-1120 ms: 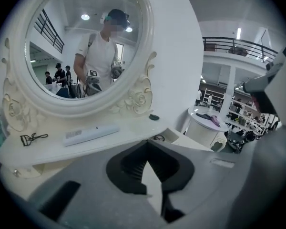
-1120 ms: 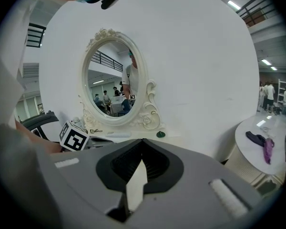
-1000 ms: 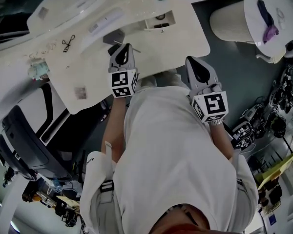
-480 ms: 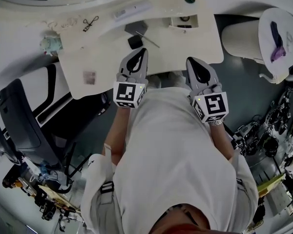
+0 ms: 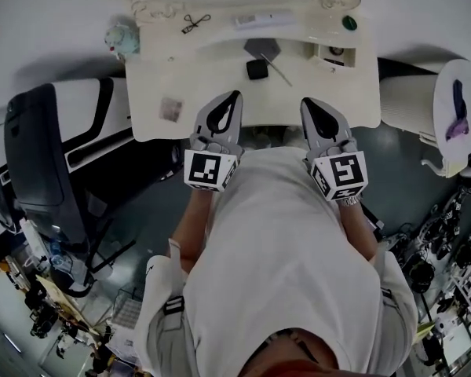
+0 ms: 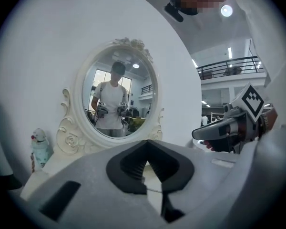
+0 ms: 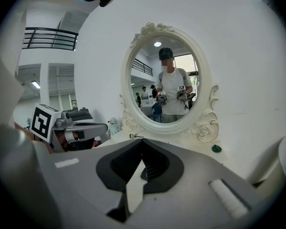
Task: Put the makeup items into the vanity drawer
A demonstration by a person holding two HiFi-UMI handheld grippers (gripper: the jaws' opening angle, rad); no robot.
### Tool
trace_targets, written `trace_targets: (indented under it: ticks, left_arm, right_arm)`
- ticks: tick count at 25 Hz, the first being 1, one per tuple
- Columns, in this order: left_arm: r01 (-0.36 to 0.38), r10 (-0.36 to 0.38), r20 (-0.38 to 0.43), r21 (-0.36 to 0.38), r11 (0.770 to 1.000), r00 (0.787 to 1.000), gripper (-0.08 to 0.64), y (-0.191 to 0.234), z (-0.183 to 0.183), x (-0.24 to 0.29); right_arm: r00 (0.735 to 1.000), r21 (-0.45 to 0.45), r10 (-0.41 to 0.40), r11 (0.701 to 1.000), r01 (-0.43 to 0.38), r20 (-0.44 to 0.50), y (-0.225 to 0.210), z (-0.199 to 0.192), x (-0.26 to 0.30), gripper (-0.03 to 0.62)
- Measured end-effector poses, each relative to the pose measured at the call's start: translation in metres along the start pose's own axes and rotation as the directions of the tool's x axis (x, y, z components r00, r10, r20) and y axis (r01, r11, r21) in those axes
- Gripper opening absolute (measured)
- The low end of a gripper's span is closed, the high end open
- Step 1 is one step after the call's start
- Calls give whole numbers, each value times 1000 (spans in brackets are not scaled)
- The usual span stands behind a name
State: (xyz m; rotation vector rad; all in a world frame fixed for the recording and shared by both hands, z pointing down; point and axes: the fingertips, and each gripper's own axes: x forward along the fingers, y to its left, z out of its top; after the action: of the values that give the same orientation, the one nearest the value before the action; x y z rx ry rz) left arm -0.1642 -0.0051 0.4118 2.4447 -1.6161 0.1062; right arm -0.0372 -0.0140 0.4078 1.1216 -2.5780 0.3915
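A: How do the two claws stand?

B: The left claw (image 5: 235,95) has its jaws closed together, tip on tip, and nothing is between them. The right claw (image 5: 305,101) looks the same: the tips meet and it holds nothing. They are side by side above the near edge of the white tabletop (image 5: 204,77), and both point toward the oval mirror (image 6: 117,97) on the far side.

A: And the makeup items, where are they?

B: All of them lie on the tabletop, apart from both claws. A small black case (image 5: 257,69) lies in the middle, farther than the claw tips and between them. Just behind it is a flat grey piece (image 5: 261,48). A thin stick (image 5: 276,70) lies slanted just right of these two. On the raised ledge under the mirror I see an eyelash curler (image 5: 195,22) at the left, a long white item (image 5: 263,20) in the middle and a green round lid (image 5: 348,23) at the right.

A: And the drawer?

B: The small drawer (image 5: 326,57) is at the far right of the tabletop and is pulled open. Something dark and round lies inside; what it is, I cannot tell.

A: Is there anything else?

B: A pale blue figurine (image 5: 122,38) stands at the far left corner, and a black chair (image 5: 39,155) is left of the vanity.
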Motion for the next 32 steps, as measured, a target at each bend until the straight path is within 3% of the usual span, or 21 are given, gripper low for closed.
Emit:
trace_targets:
  ticks: [4, 10, 32]
  left_arm:
    - [-60, 60, 9, -23, 998, 998, 3, 16, -1, -25]
    - [-92, 92, -10, -14, 996, 996, 2, 19, -10, -34]
    - [-58, 58, -5, -7, 998, 998, 2, 5, -4, -8]
  right_arm:
    - [998, -35, 57, 998, -57, -1, 24, 6, 12, 8]
    - [995, -30, 103, 994, -103, -5, 37, 6, 20, 9]
    - [999, -21, 43, 999, -43, -10, 13, 6, 7, 9]
